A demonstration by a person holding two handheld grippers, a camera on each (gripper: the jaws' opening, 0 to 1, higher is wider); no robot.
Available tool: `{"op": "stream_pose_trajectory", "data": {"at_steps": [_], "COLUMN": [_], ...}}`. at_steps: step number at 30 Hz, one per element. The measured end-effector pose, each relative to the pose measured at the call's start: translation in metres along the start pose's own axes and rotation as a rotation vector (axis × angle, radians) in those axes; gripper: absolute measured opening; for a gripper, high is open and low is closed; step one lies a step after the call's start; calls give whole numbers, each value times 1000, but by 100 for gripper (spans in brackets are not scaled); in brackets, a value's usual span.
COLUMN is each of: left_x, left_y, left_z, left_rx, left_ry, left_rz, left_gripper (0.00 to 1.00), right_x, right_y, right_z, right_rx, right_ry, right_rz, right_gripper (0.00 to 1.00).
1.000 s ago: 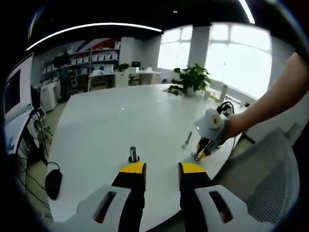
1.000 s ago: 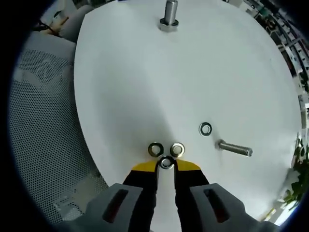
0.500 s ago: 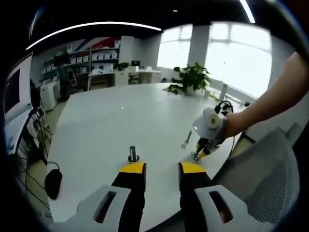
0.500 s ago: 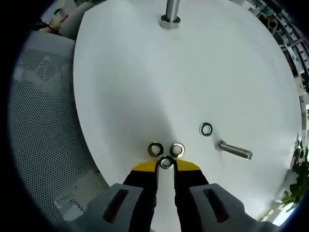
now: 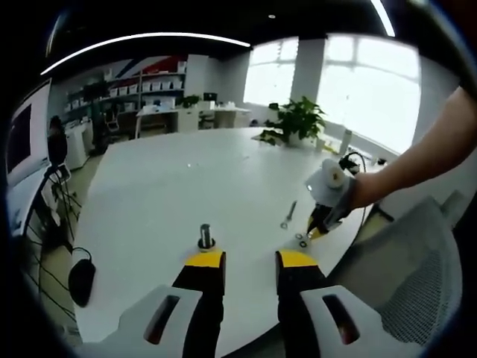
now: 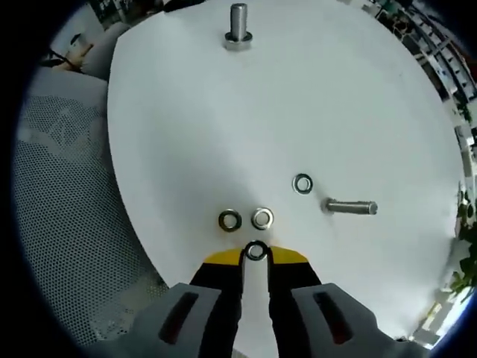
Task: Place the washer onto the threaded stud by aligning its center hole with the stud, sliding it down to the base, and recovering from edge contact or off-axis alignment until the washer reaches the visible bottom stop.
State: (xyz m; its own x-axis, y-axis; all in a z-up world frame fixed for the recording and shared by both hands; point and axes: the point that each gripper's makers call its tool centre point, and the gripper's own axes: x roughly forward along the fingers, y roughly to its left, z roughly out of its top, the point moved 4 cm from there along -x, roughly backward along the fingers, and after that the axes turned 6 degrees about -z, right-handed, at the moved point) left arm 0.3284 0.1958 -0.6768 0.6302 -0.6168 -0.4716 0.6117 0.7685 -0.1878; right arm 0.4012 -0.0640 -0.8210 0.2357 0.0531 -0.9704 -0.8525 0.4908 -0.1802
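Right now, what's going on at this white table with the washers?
A person is working with two handheld tongs. The right tongs are pinching one washer at their tips. Three more washers lie loose on the white table, next to a bolt on its side. The upright threaded stud stands bare across the table, with the open left tongs waiting near it.

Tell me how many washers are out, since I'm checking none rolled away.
4. One washer is pinched in the right hand-held gripper; two washers lie side by side just beyond it; a fourth washer lies near the loose bolt.
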Motion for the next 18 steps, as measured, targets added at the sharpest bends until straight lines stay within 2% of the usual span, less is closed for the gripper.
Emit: {"op": "stream_pose_trajectory", "data": {"at_steps": [5,10,18], "left_x": [0,0,1], "left_y": [0,-1,-1], "left_z": [0,0,-2], "left_rx": [-2,3,6], "left_ry": [0,2,13], "left_rz": [-2,-3,-4], "left_gripper": [25,25,25], "right_x": [-8,-19,-32], "right_y": [-12,-26,-41], "right_z": [-6,-4,6], "right_rx": [45,111,110], "right_ry": [-19,-58,-105], "right_rz": [-10,-26,-53], "right_gripper": [13,13,13]}}
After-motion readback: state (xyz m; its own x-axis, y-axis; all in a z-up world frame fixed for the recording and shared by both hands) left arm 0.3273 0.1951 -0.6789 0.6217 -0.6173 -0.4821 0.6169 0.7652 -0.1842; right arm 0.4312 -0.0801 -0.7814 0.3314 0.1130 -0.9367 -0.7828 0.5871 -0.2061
